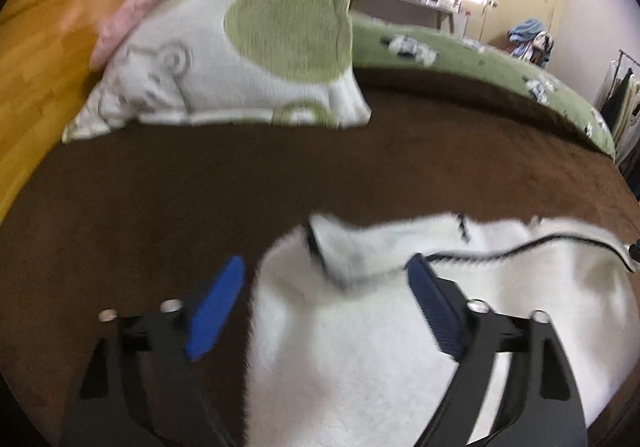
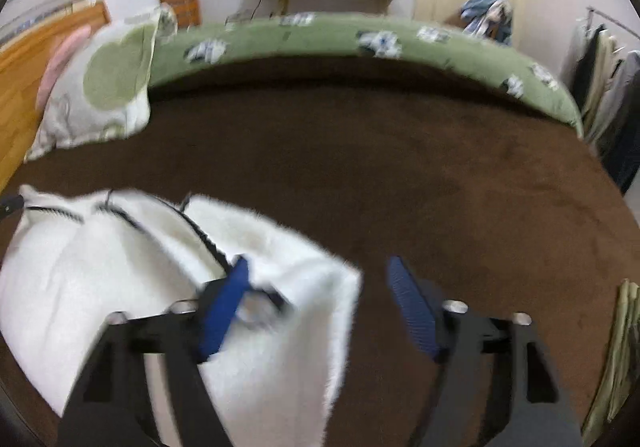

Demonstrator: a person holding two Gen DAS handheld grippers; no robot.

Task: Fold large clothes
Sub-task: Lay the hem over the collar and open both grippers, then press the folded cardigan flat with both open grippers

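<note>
Bedspread [image 1: 160,187], brown, underlies all. White fleece jacket [image 1: 360,327] lies between and beneath both tools, long axis spanning them. Left gripper [image 1: 326,279] and right gripper [image 2: 316,279] stand spread wide, clamping nothing; each straddles one jacket edge.

Brown blanket [image 2: 360,167]; patterned pillow [image 1: 240,55] against wooden headboard [image 1: 44,47]; green quilt [image 2: 360,39] behind.

Brown-covered bed [image 2: 360,175] carries a white fleece jacket [image 2: 100,275] up front, a pillow [image 1: 240,47] by the headboard, a green blanket [image 2: 340,39] along the far edge.
</note>
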